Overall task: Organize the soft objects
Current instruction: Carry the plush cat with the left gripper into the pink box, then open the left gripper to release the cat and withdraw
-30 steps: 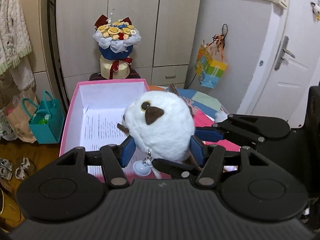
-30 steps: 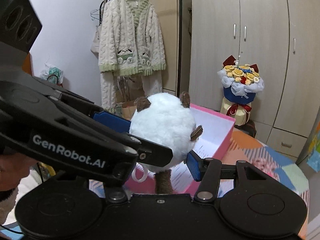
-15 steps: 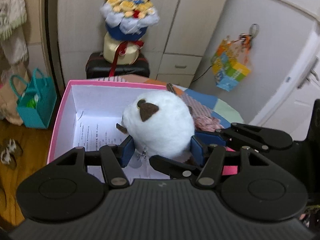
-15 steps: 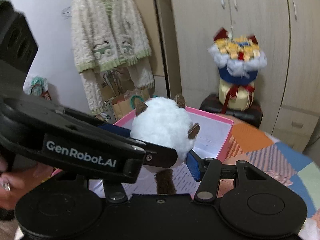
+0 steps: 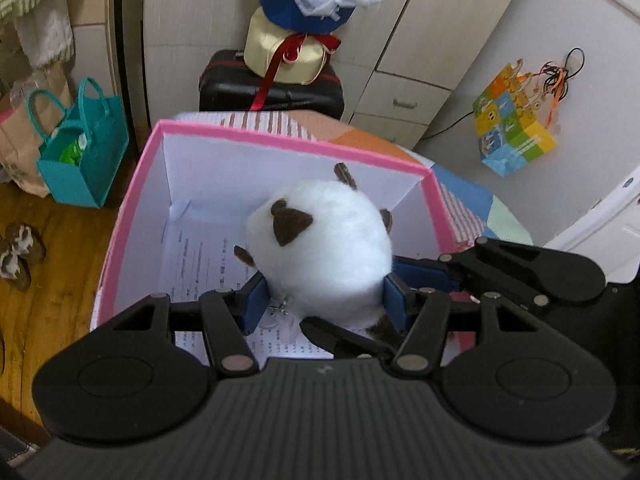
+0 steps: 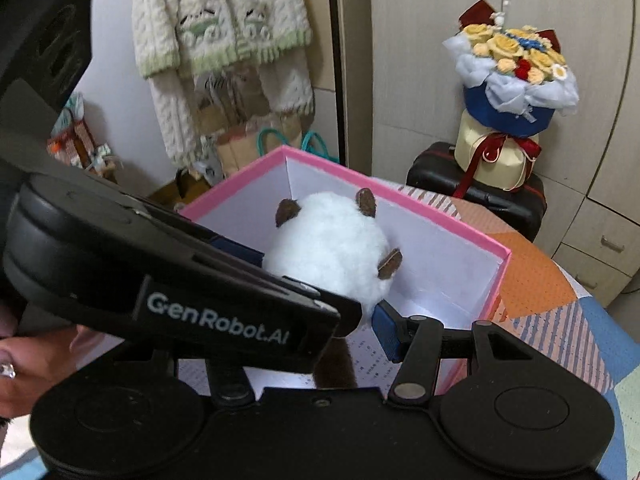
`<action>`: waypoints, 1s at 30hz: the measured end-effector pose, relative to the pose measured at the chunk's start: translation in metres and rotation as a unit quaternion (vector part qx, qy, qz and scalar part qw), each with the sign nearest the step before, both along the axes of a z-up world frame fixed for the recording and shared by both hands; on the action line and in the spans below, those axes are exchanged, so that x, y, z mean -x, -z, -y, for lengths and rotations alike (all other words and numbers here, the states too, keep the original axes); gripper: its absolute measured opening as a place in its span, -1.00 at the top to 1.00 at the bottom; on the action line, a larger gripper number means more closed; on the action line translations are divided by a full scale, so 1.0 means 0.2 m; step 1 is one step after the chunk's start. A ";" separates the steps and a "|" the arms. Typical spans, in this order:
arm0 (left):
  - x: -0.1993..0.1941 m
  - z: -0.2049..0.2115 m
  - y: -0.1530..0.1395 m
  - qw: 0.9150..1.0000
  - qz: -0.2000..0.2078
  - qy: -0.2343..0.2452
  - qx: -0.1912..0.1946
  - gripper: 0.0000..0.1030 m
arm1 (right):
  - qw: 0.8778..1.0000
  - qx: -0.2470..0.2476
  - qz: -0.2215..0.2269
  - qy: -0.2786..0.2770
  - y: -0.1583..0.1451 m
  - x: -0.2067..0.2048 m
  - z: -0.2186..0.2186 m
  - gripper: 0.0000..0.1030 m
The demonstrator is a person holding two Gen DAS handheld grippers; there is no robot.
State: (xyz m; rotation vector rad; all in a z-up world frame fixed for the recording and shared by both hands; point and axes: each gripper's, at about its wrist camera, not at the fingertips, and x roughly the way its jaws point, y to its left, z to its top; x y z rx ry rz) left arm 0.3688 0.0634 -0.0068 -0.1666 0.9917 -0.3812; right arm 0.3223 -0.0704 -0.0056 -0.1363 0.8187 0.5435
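A round white plush toy [image 5: 324, 252] with brown ears and a brown nose is held over the open pink box [image 5: 132, 196], down inside its white walls. My left gripper [image 5: 324, 304] is shut on its sides with the blue pads. My right gripper [image 6: 332, 300] also clamps the same plush [image 6: 332, 248] from the other side; its left finger is hidden behind the left gripper's body. The pink box [image 6: 500, 280] has printed paper on its floor. A small clear keyring hangs under the plush.
The box stands on a round table with a patchwork cloth [image 6: 560, 320]. Behind it are a black suitcase [image 5: 272, 84] with a flower bouquet [image 6: 512, 76], wardrobe doors, a teal bag [image 5: 84, 148] on the wooden floor and a hanging cardigan [image 6: 220, 36].
Both grippers have tilted down and carried the plush forward and lower, from above the box's near edge to inside the box.
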 end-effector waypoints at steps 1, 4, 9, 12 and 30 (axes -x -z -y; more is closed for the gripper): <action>-0.01 0.00 0.01 1.000 -0.002 0.000 -0.001 -0.13 | 1.000 0.005 -0.003 -0.001 0.00 -0.01 -0.01 -0.15; -0.03 0.01 0.04 1.000 -0.007 0.000 -0.005 -0.13 | 1.000 0.020 -0.006 0.004 0.02 -0.03 -0.02 -0.15; -0.05 0.02 0.08 1.000 -0.017 -0.001 -0.001 -0.15 | 0.999 0.033 -0.007 0.014 0.04 -0.05 -0.03 -0.15; -0.05 0.02 0.09 1.000 -0.016 -0.007 -0.007 -0.18 | 0.999 0.040 0.001 0.021 0.04 -0.04 -0.03 -0.18; 0.40 -0.05 -0.33 0.990 0.094 0.047 -0.099 -0.52 | 0.997 0.054 0.049 -0.007 -0.22 0.38 0.07 -0.29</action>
